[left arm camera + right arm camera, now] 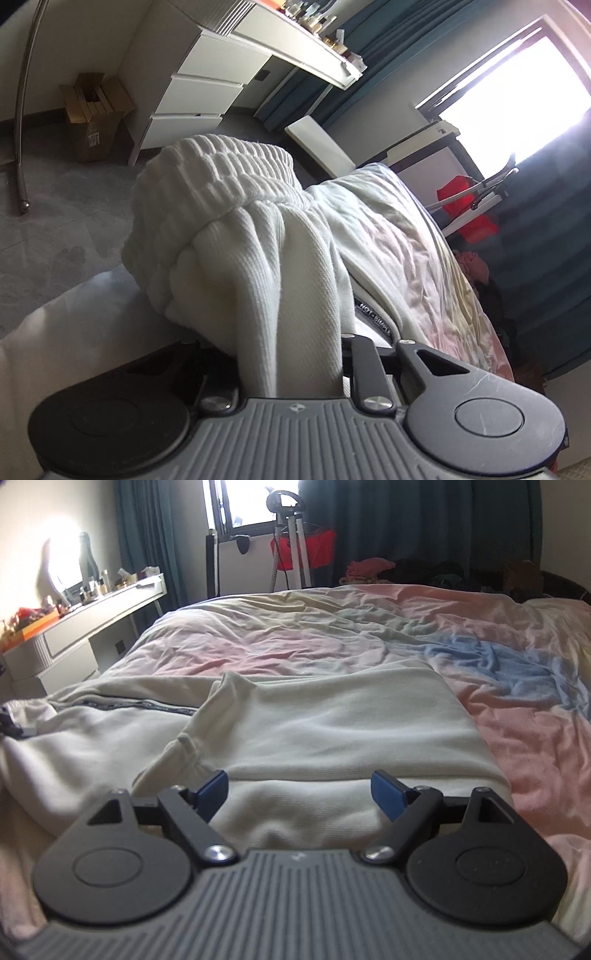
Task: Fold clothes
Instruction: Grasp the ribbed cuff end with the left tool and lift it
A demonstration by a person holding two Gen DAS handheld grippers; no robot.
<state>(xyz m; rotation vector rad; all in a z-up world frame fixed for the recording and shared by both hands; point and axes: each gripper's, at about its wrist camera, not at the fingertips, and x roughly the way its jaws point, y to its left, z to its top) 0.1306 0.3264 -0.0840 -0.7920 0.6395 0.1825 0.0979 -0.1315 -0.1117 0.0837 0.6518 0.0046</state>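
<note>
Garment: white knitted cotton sweatshirt [314, 731] with ribbed trim, spread on the pastel pink, blue and cream crumpled duvet [498, 657] of the bed. The main body panel lies fairly flat on the duvet; one sleeve [207, 716] lies folded over the body, with a dark lettered tape strip [147, 704] running along the garment behind it.

Left hand-held gripper [288, 369]: closed onto a bunched length of the sweatshirt's fine-rib fabric, with the thick ribbed cuff [221, 177] standing up beyond the fingers. This end is lifted clear of the duvet, at the bed edge nearest the white drawer unit [192, 99].

Right hand-held gripper [299, 794]: jaws spread wide, nothing between the blue pads [212, 788]. It hovers low over the near hem of the sweatshirt; contact with the cloth cannot be told.

Step in hand, as judged: a sleeve fold, the left side carrying the cuff end toward the body panel. Next move probably calls for laying the cuff across the body without dragging the panel, the right side pinning or smoothing the hem.

Handling note: soft, heavy knit; drapes and bunches readily, and creases on the duvet will print through.
</note>
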